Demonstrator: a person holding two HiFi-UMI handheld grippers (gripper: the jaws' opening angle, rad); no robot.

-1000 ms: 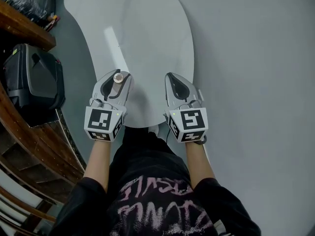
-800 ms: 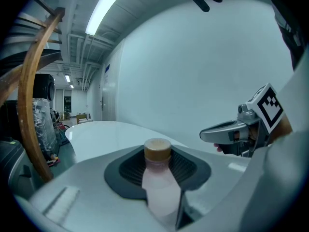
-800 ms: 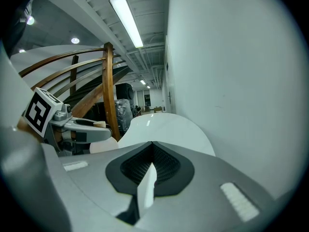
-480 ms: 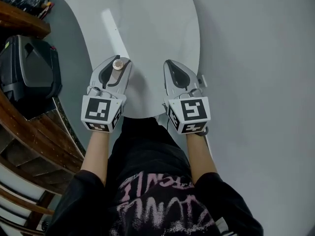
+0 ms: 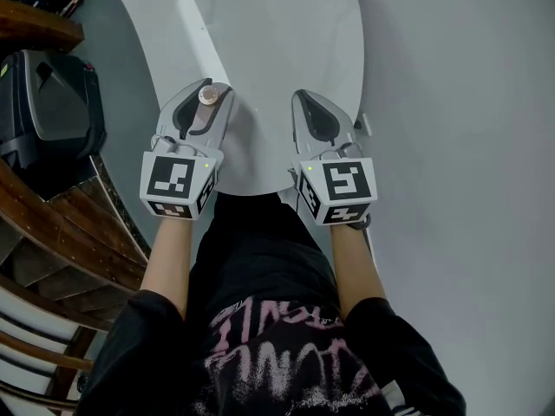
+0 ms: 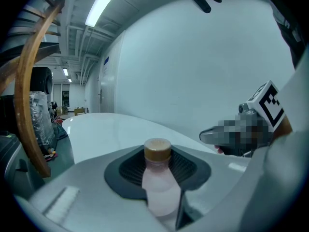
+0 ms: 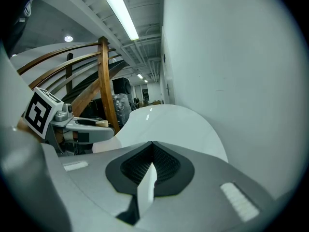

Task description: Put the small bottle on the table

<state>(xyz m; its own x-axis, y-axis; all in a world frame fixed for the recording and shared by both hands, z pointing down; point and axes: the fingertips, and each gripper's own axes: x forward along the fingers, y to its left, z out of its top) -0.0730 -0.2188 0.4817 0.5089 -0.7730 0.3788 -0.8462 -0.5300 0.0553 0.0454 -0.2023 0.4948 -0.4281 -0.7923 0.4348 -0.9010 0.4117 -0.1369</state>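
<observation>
A small bottle (image 6: 158, 182) with pale pink contents and a tan cap stands upright between the jaws of my left gripper (image 6: 161, 178), which is shut on it. From the head view I see the bottle's cap (image 5: 208, 95) at the tip of the left gripper (image 5: 205, 102), held over the near end of the white table (image 5: 269, 50). My right gripper (image 5: 314, 120) hovers beside it over the table's near edge. Its jaws are shut with nothing between them in the right gripper view (image 7: 150, 170).
A wooden curved railing (image 5: 61, 232) and a black case (image 5: 43, 111) lie to the left of the table. Grey floor (image 5: 460, 146) spreads to the right. The person's dark shirt fills the bottom of the head view.
Both grippers have moved forward a little over the table's near end. The left one still holds the bottle.
</observation>
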